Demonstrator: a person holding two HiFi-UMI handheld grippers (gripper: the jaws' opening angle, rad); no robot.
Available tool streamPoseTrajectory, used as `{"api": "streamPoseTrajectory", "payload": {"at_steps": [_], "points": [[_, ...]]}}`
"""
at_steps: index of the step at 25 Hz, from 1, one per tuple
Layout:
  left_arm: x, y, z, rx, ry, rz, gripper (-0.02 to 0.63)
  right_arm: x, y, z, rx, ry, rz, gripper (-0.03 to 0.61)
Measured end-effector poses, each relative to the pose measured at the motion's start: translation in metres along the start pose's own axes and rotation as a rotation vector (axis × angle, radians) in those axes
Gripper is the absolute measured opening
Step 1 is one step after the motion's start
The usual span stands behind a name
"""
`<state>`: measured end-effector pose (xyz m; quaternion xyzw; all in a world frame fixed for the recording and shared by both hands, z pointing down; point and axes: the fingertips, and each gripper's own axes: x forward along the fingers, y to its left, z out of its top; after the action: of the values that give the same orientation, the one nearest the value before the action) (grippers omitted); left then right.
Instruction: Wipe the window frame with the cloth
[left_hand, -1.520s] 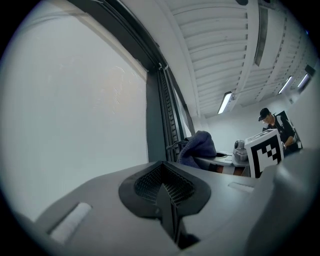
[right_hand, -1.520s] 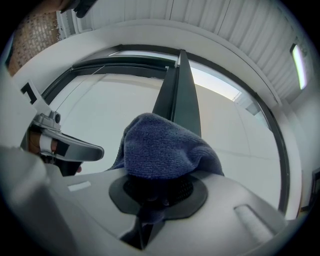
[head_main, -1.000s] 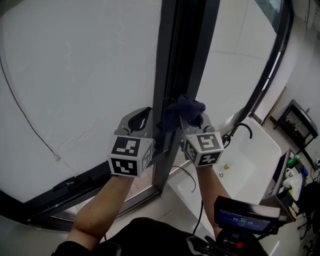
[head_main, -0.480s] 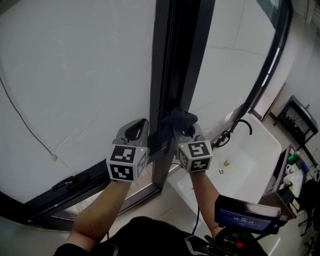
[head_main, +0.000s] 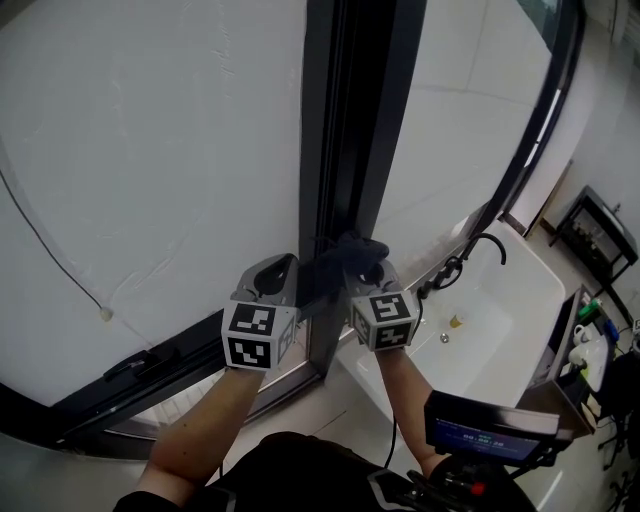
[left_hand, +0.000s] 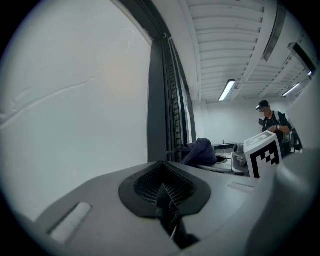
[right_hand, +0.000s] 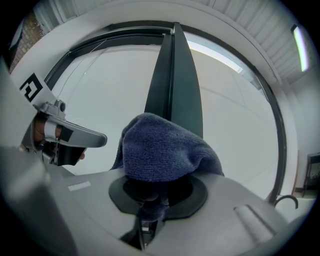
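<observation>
The dark window frame (head_main: 340, 150) runs upright between two white panes. A dark blue cloth (head_main: 345, 262) is bunched against its lower part, and my right gripper (head_main: 368, 272) is shut on that cloth. In the right gripper view the cloth (right_hand: 162, 150) bulges out of the jaws and covers the foot of the frame (right_hand: 175, 80). My left gripper (head_main: 272, 278) is held just left of the frame, level with the right one. In the left gripper view its jaws (left_hand: 165, 192) are shut with nothing between them, and the cloth (left_hand: 201, 150) lies beyond, beside the frame (left_hand: 160, 100).
A white sink (head_main: 520, 300) with a black tap (head_main: 482, 250) lies low on the right. A thin cord (head_main: 45, 250) hangs over the left pane. A screen device (head_main: 490, 430) sits at the bottom right. A person (left_hand: 272, 120) stands far off in the room.
Both grippers have slid down the frame together, and the cloth has gone down with the right one. The left jaws stay shut and bare.
</observation>
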<state>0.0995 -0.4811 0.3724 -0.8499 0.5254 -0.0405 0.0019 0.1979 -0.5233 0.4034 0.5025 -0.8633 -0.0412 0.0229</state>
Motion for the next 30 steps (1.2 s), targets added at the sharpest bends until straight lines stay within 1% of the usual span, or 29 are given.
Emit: {"api": "streamPoseTrajectory", "payload": {"at_steps": [4,7,10,12,16,18,24,27,30], "points": [[0.002,0.001,-0.019,-0.019,0.037,0.008,-0.006,0.000,0.003,-0.019,0.002,0.015,0.014,0.049],[0.003,-0.001,-0.032,-0.026,0.049,-0.005,-0.006,0.001,0.004,-0.037,0.011,0.061,0.014,0.051],[0.004,-0.004,-0.045,-0.025,0.060,-0.020,-0.006,0.001,0.008,-0.045,0.028,0.067,0.028,0.051],[0.005,-0.007,-0.053,-0.028,0.073,-0.028,-0.006,0.000,0.008,-0.053,0.018,0.082,0.025,0.051],[0.007,-0.013,-0.072,0.014,0.115,-0.037,-0.006,0.000,0.010,-0.072,0.036,0.118,0.036,0.051],[0.007,-0.014,-0.081,0.013,0.131,-0.031,-0.006,0.000,0.011,-0.082,0.049,0.121,0.042,0.051],[0.006,-0.005,-0.098,-0.023,0.148,0.011,-0.006,0.002,0.013,-0.106,0.052,0.151,0.048,0.051],[0.007,-0.008,-0.106,-0.029,0.163,0.004,-0.006,0.002,0.014,-0.119,0.062,0.178,0.054,0.051],[0.009,-0.013,-0.110,-0.010,0.168,-0.011,-0.006,0.004,0.015,-0.127,0.072,0.193,0.063,0.051]]}}
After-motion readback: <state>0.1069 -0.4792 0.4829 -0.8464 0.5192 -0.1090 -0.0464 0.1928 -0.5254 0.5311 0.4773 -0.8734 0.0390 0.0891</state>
